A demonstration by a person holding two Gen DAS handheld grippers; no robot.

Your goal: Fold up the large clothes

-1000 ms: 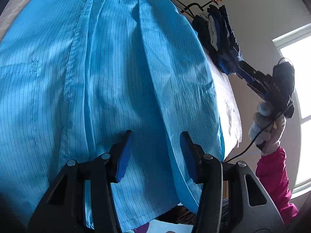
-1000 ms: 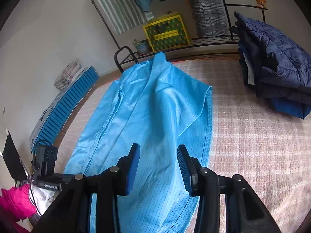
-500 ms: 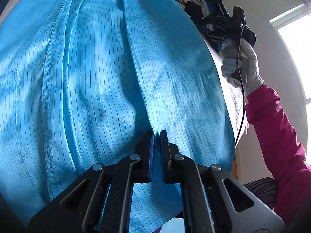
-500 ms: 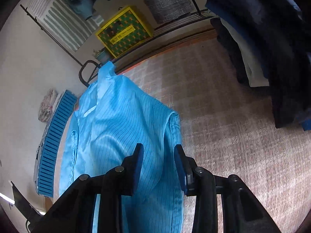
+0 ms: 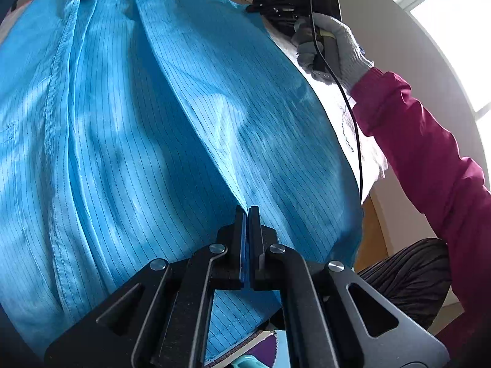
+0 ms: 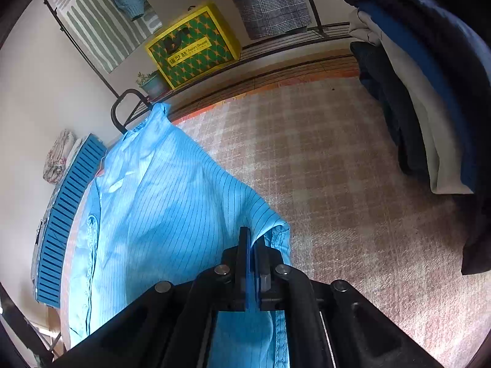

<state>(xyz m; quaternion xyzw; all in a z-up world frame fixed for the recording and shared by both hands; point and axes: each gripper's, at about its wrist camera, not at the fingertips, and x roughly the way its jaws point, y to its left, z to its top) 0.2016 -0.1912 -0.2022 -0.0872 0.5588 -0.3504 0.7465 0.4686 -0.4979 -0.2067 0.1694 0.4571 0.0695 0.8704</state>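
The blue shirt [image 5: 129,141] lies spread flat along the left side of the bed [image 6: 353,190], its collar toward the far edge by the rack. The left tool [image 5: 247,211] is clamped on a raised fold of the shirt near the bed's near edge. The right tool [image 6: 252,239] is clamped on the shirt's right-hand edge, the fabric bunched between its pads. A pile of dark clothes [image 6: 429,76] sits at the bed's right edge.
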